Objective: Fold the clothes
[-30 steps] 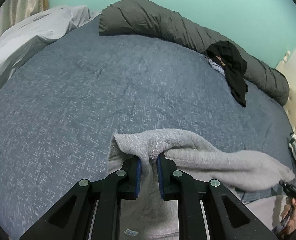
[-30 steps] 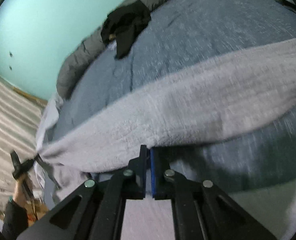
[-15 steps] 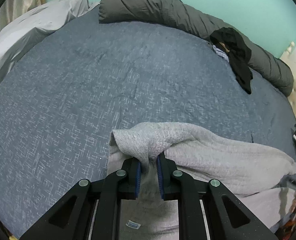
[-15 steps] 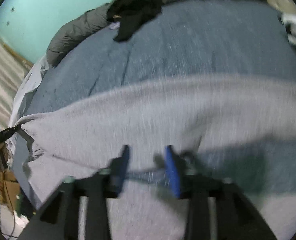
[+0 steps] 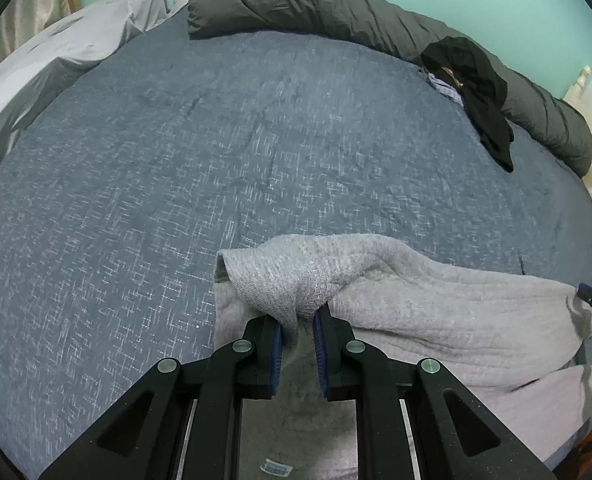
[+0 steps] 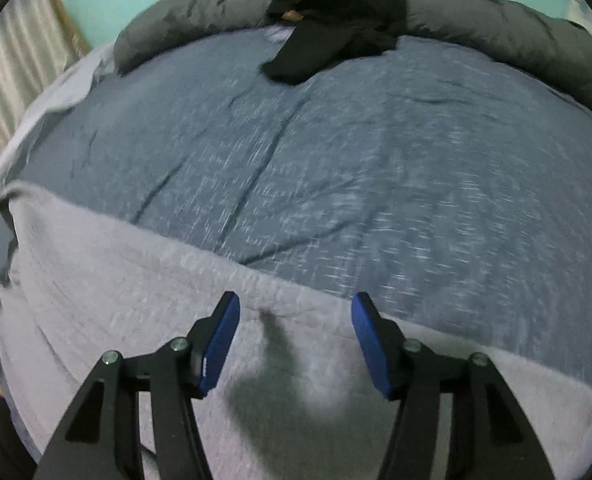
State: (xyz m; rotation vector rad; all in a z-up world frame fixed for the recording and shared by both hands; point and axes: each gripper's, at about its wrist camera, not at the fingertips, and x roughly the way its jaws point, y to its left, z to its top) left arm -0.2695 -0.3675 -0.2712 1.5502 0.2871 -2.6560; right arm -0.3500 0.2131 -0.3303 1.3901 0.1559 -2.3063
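Two grippers: left gripper (image 5: pixel 297 322) clamped on grey garment (image 5: pixel 436 320), right gripper (image 6: pixel 295 320) spread wide.

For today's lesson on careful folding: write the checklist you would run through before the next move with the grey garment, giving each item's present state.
1. Left gripper shut on the grey garment, a bunched fold pinched between its fingers: ok.
2. Right gripper has a hold: not ok, it is open above the cloth.
3. Garment flat on the blue bedspread: not ok, raised at the left grip.
4. Bedspread ahead free of other clothes: ok; the black garment lies far back by the dark rolled duvet.
5. Right-wrist view sharp enough to aim: not ok, blurred.
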